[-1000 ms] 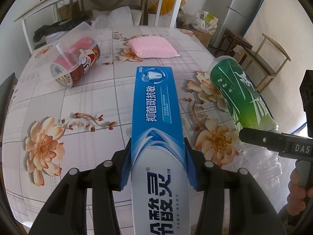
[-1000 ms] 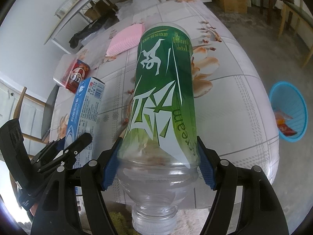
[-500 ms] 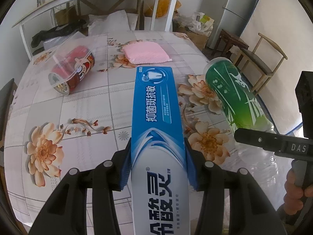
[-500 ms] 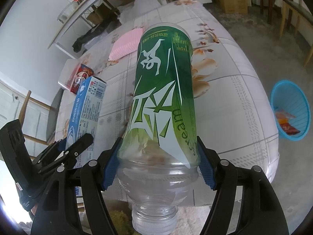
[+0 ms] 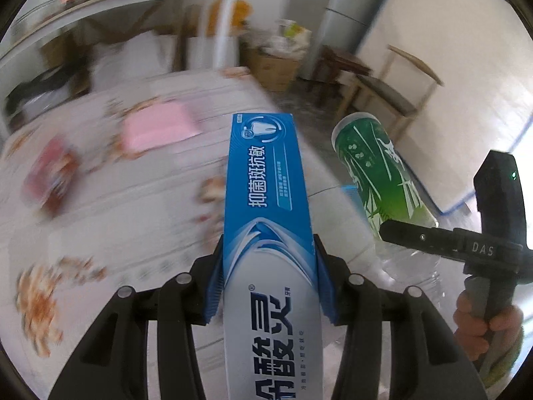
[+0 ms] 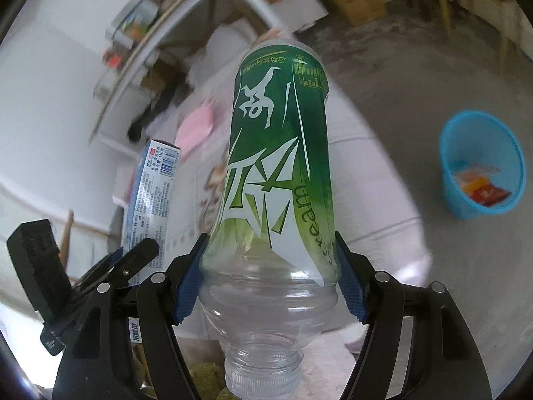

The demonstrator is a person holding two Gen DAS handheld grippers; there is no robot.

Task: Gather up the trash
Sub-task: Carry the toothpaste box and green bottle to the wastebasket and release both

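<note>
The toothpaste box (image 5: 269, 220) is clamped between the left tool's (image 5: 268, 286) pads near its middle. It looks light and crushable. The green-labelled bottle (image 6: 276, 180), empty and slick, is pinched at its shoulder by the right tool (image 6: 269, 286). Both are held above the counter (image 5: 116, 200); the blue bin (image 6: 483, 163) stands on the floor, far right.

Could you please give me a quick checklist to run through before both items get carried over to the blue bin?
1. Left gripper clamped on toothpaste box: ok.
2. Right gripper clamped on green bottle: ok.
3. Bottle cap on: ok.
4. Blue bin in sight, opening unobstructed: ok.
5. Room left in bin, only a few wrappers: ok.
6. Box and bottle apart: ok.
</note>
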